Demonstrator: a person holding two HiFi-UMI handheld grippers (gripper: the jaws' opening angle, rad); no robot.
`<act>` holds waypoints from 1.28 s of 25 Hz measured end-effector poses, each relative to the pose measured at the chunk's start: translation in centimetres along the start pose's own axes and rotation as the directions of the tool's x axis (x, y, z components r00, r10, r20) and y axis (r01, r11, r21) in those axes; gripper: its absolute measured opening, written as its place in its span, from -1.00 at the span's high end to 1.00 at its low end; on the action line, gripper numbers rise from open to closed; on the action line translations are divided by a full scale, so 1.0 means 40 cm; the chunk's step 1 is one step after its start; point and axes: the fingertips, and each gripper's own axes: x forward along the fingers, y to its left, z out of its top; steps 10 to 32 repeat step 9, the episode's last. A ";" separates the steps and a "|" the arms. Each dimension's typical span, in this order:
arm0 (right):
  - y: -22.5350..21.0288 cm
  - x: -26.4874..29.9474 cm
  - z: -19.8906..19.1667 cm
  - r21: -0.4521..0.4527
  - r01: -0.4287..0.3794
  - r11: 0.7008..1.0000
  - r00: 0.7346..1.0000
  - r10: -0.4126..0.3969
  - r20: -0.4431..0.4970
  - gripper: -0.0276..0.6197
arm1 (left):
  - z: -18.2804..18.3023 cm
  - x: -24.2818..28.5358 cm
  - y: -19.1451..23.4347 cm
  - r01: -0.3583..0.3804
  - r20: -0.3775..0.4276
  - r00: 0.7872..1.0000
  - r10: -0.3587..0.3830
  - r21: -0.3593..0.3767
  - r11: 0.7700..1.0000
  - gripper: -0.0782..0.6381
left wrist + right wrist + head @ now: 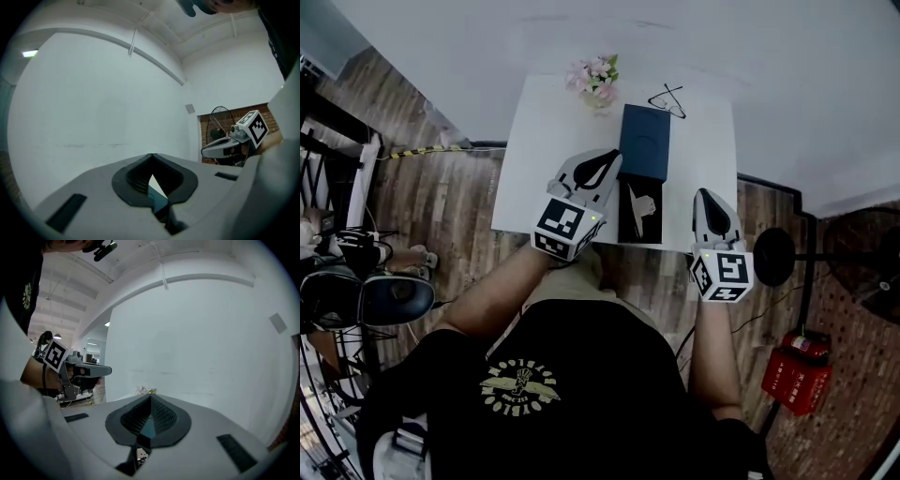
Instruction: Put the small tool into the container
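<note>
Head view: the small tool (pixel 643 204), pale, lies inside the black container (pixel 624 225) at the near edge of the white counter (pixel 525 159); its shape is too small to make out. A dark blue box (pixel 643 141) touches the container's far end. The left claw (pixel 615 156) sits just left of the container and the right claw (pixel 701 194) to its right, near the counter's near right corner. Both claws have their jaws together with nothing between them. At the far edge are pink flowers (pixel 595 80) and a thin wire triangle (pixel 667 100). The red box (pixel 797 370) on the floor has white print that is unreadable. The shirt logo (pixel 518 386) lettering is also illegible. In the right gripper view, a pale speck shows below the jaws, unclear.
</note>
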 end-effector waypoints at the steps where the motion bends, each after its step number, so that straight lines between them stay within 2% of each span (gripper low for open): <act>1: 0.003 0.000 -0.004 0.005 -0.002 1.000 1.000 0.002 -0.004 0.91 | -0.001 0.001 -0.002 0.002 -0.001 1.000 -0.002 0.002 1.000 0.76; 9: 0.025 -0.009 -0.006 0.009 0.000 1.000 1.000 0.000 -0.016 0.91 | -0.004 -0.018 -0.022 0.018 -0.011 1.000 -0.018 0.029 0.999 0.76; 32: 0.025 -0.009 -0.006 0.009 0.000 1.000 1.000 0.000 -0.016 0.91 | -0.004 -0.018 -0.022 0.018 -0.011 1.000 -0.018 0.029 0.999 0.76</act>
